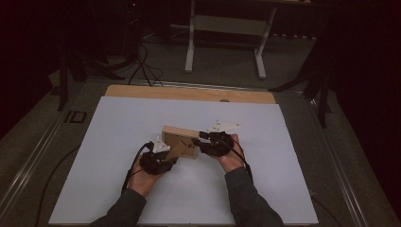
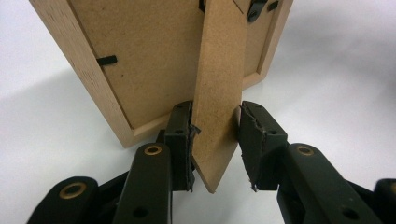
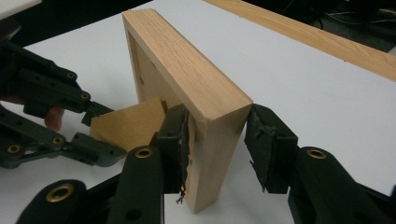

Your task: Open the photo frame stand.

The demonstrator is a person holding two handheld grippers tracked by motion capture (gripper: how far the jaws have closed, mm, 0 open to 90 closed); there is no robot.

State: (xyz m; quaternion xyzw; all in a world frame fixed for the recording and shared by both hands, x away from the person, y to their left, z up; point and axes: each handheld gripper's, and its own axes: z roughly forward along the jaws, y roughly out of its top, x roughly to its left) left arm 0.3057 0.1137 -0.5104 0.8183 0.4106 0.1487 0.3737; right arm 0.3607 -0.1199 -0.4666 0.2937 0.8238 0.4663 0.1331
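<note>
Holding, at frame centre on the white table [image 1: 118, 142]: one wooden picture frame [image 1: 182, 137], our right gripper [image 3: 217, 140] straddling its edge, not quite clamped. Left gripper [image 2: 215, 140] brackets the easel stand [image 2: 219, 93], one jaw touching. Next, we judge: swing stand outward, set upright.

A picture frame [image 1: 181, 141] stands in the middle of the bench [image 1: 118, 142]. Its back stand [image 2: 218, 93] sticks out toward the near side. The left hand-held gripper [image 1: 163, 153] is at the frame's near left, and the right hand-held gripper [image 1: 204, 140] is at its right end.
</note>
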